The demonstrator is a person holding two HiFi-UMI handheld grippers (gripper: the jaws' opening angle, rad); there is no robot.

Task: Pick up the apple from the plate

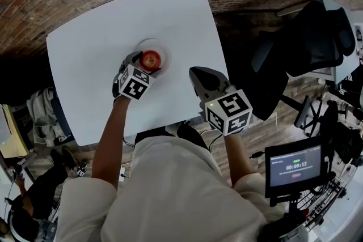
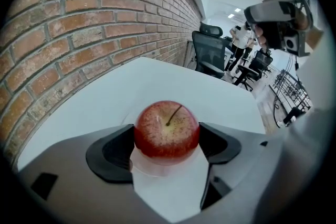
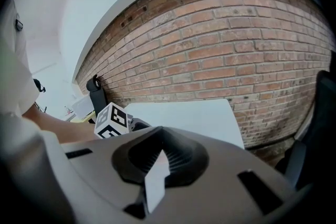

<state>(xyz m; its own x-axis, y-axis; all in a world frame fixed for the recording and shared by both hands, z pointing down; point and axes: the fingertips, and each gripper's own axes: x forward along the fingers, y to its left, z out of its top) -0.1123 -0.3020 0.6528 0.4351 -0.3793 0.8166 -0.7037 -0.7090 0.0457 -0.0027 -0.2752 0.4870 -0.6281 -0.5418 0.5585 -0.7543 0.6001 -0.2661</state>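
Note:
A red apple [image 2: 167,131] with a dark stem sits on a small white plate [image 2: 149,166] near the middle of the white table [image 1: 96,42]. My left gripper [image 1: 145,65] reaches over the plate [image 1: 148,42] and its two dark jaw pads press on either side of the apple [image 1: 150,59]. Whether the apple still touches the plate is unclear. My right gripper [image 1: 199,73] hovers over the table's near right edge, apart from the plate, with its jaws together and nothing held. In the right gripper view, that gripper [image 3: 156,165] looks toward the left gripper's marker cube [image 3: 111,120].
A brick wall [image 2: 79,44] borders the table's far side. A black office chair [image 1: 306,48] stands to the right, and a monitor on a stand [image 1: 295,166] is at the lower right. Bags and clutter [image 1: 42,113] lie on the floor at the left.

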